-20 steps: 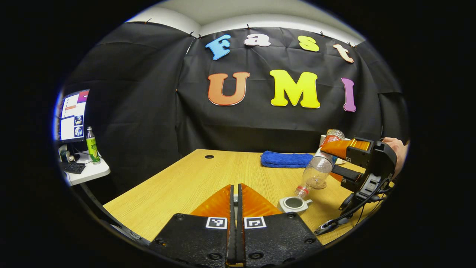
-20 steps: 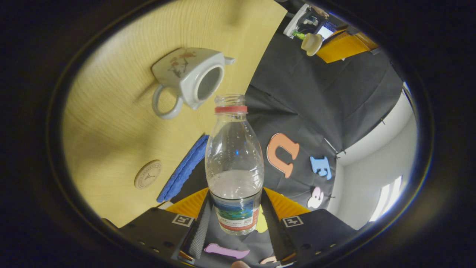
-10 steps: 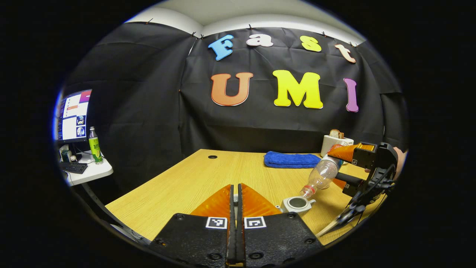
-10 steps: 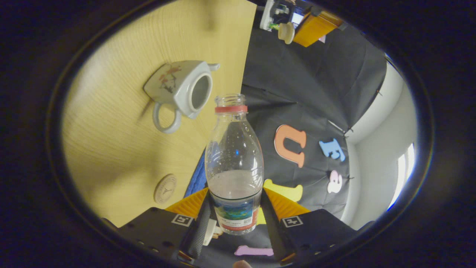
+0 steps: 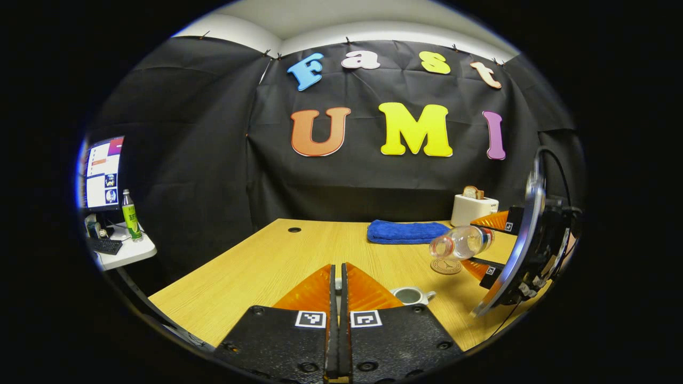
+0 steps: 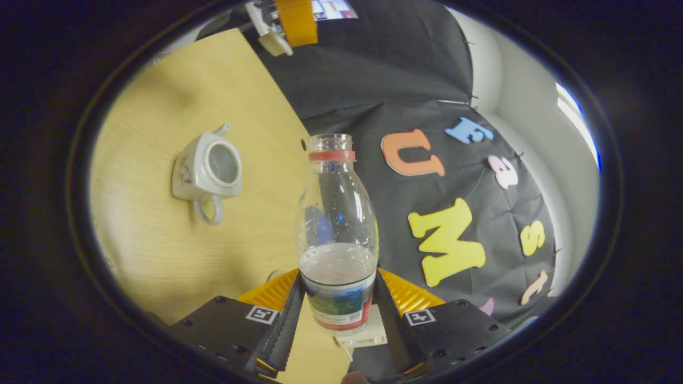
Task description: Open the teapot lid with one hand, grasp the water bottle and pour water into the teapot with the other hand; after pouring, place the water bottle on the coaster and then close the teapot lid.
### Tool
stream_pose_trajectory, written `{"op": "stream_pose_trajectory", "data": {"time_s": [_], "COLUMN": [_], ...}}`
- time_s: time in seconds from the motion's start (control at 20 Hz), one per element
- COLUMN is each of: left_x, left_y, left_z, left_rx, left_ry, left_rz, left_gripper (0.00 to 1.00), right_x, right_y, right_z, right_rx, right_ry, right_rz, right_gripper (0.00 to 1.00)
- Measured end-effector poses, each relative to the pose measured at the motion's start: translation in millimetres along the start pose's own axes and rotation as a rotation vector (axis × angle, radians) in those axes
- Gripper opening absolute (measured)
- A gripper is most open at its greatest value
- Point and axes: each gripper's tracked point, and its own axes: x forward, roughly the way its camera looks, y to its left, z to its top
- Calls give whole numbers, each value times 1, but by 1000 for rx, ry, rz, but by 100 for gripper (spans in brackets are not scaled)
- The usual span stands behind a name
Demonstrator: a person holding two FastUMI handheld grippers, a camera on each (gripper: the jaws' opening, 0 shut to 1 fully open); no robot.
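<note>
Left gripper view: my left gripper (image 5: 336, 280) has its two fingers pressed tight together; I can't tell from here what sits between them. Just past its tips, near the front edge of the light wood table (image 5: 256, 266), stands the small white china teapot (image 5: 410, 295) w/ its top open. Further back and right lies the round brown coaster (image 5: 446, 266). Above the coaster hangs the clear plastic water bottle w/ a red neck ring (image 5: 460, 242), lying almost flat, mouth to the left. The right gripper (image 5: 491, 242) holds it from the right. A folded blue towel (image 5: 405, 232) lies near the back edge, and a white toaster w/ bread (image 5: 473, 207) sits at the back right corner.

Right gripper view: my right gripper (image 6: 337, 298) pinches the water bottle (image 6: 337, 224) low on its label, both fingers on it. Some water sits in the lower part. The teapot (image 6: 205, 168) stands on the table (image 6: 149, 240), well apart from the bottle mouth, lid off. At the top, the left gripper (image 6: 296, 18) holds the small white teapot lid (image 6: 275, 42).
</note>
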Motion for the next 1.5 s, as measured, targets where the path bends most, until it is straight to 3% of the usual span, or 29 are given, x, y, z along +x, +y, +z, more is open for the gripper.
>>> {"op": "stream_pose_trajectory", "data": {"time_s": [0.45,0.7,1.05,1.5], "left_x": [-5,-6,-7,-2], "left_y": [-39,-40,-30,-21], "left_z": [1,-3,-6,-14], "left_rx": [29,22,21,18], "left_ry": [2,4,8,25], "left_rz": [-51,-52,-30,-12], "left_gripper": [3,3,3,3], "right_x": [21,54,101,123], "right_y": [-45,-54,-29,-5], "right_z": [-28,-42,-66,-64], "right_rx": [754,1085,1242,1258], "right_ry": [33,50,95,115], "right_rz": [50,72,107,151], "right_gripper": [71,71,71,71]}}
